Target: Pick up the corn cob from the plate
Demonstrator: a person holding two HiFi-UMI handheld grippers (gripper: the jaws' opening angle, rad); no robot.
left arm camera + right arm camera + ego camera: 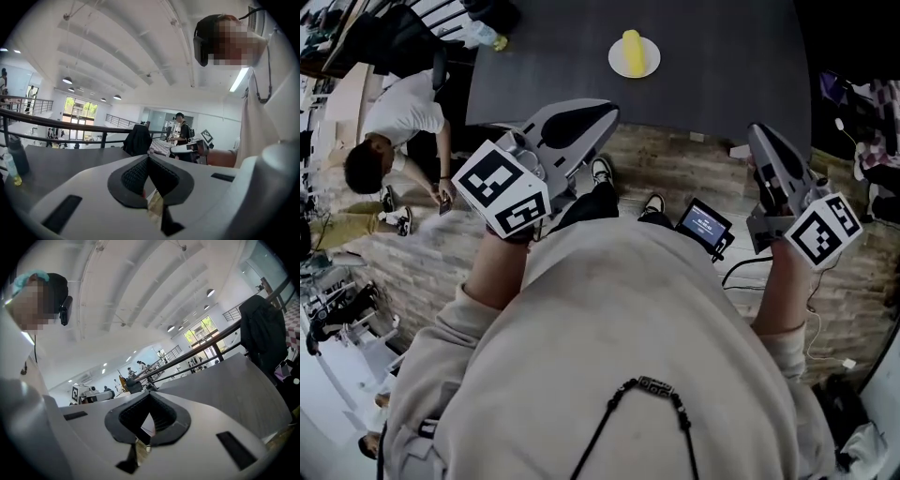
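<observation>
The person is holding the left gripper (598,114) out at the near edge of the dark table (731,66), jaws pressed together on nothing, while the corn cob (632,52) is lying on the white plate (650,64) well ahead, and the right gripper (761,141) is pointing forward, likewise closed and empty.

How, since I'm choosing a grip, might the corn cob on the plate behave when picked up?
The corn cob looks rounded and elongated, so it may roll on the white plate. It appears solid, so probably stiff.
</observation>
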